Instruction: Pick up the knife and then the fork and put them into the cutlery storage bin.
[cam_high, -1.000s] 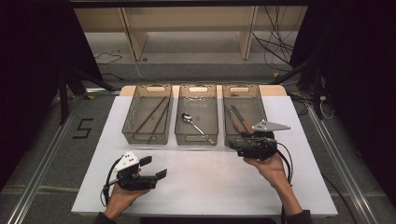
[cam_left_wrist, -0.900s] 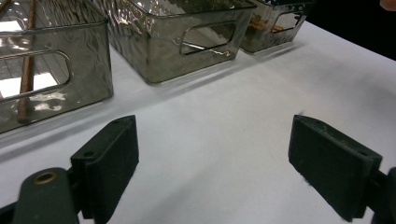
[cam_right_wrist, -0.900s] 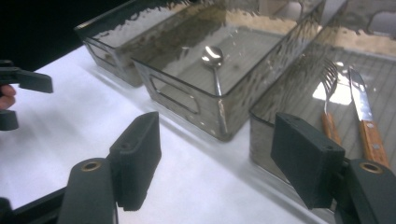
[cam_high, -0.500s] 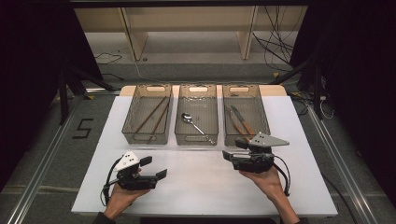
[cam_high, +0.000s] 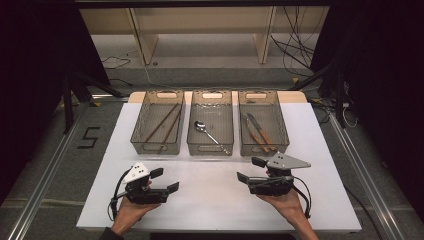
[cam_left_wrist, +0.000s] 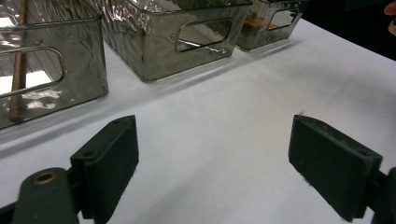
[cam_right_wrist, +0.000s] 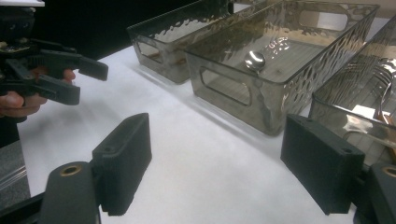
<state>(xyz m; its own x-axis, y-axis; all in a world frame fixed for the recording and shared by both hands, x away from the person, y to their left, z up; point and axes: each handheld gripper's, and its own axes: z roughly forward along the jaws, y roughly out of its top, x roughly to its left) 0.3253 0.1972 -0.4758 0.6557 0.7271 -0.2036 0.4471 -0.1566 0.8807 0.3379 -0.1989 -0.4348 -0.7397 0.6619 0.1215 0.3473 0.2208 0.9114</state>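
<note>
Both my claws, left (cam_high: 167, 180) and right (cam_high: 248, 169), hang spread and empty over the mat (cam_high: 210, 200); the spoon (cam_high: 211, 134) lies ahead in the middle bin (cam_high: 212, 148), handle toward my right claw, the nearer.

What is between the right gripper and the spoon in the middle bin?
Only the near wall of the middle bin. The right gripper, jaws open and empty, sits low over bare white table in front of the bins; the spoon lies alone inside, open from above.
</note>
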